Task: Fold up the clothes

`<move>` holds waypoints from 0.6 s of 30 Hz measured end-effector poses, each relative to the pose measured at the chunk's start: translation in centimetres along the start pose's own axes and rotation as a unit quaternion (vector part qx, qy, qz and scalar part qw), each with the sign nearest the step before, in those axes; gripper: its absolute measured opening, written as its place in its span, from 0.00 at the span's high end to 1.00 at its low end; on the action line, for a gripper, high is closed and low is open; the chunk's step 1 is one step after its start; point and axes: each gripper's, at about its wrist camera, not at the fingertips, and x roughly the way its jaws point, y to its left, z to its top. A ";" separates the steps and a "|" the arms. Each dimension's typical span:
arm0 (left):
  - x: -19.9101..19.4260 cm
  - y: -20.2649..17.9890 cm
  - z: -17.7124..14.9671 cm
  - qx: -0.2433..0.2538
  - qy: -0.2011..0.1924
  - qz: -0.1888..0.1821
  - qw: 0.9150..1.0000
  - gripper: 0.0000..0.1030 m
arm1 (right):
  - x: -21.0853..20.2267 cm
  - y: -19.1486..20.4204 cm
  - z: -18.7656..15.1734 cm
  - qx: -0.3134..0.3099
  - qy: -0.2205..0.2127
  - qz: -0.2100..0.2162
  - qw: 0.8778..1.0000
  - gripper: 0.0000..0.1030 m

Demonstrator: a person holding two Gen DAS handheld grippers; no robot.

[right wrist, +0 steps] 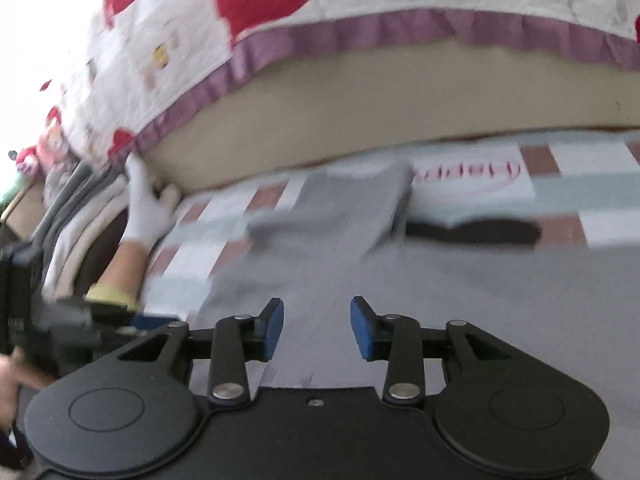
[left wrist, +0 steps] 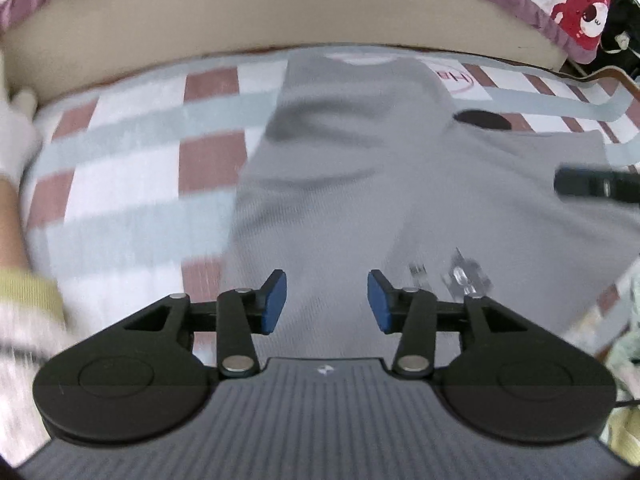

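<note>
grey garment (left wrist: 360,184) lies on the checked sheet (left wrist: 132,184); left gripper (left wrist: 327,300) and right gripper (right wrist: 317,328) fingers apart, empty.

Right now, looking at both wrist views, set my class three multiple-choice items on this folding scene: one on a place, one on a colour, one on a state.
1. Where does the grey garment lie?
A. On the checked sheet
B. Hanging on a rail
C. In a basket

2. What colour are the pads on the fingers of the left gripper?
A. Red
B. Blue
C. Yellow

3. How does the right gripper stand?
A. Shut on a sleeve
B. Clamped on the quilt
C. Open, with nothing between its pads

Answers:
1 A: the garment is spread flat on the checked sheet of white, brownish-red and pale blue squares.
2 B: both pads show blue against the black linkage.
3 C: a clear gap separates the pads, and the grey cloth lies beyond them, ungripped.
</note>
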 end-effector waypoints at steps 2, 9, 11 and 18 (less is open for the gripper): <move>-0.4 0.6 -1.4 -0.019 0.007 -0.010 1.000 0.52 | -0.6 1.1 -2.3 0.017 0.012 0.006 1.000 0.57; 0.7 3.4 -4.5 -0.092 0.020 -0.005 0.996 0.51 | -0.4 4.2 -7.8 0.051 0.063 -0.028 0.996 0.54; 0.9 3.8 -4.8 -0.094 0.018 0.005 0.995 0.51 | -0.3 3.8 -8.8 0.078 0.071 -0.034 0.994 0.52; -0.1 4.6 -5.6 -0.114 0.025 0.039 0.992 0.33 | -0.9 0.2 -9.5 0.187 0.058 -0.086 0.977 0.49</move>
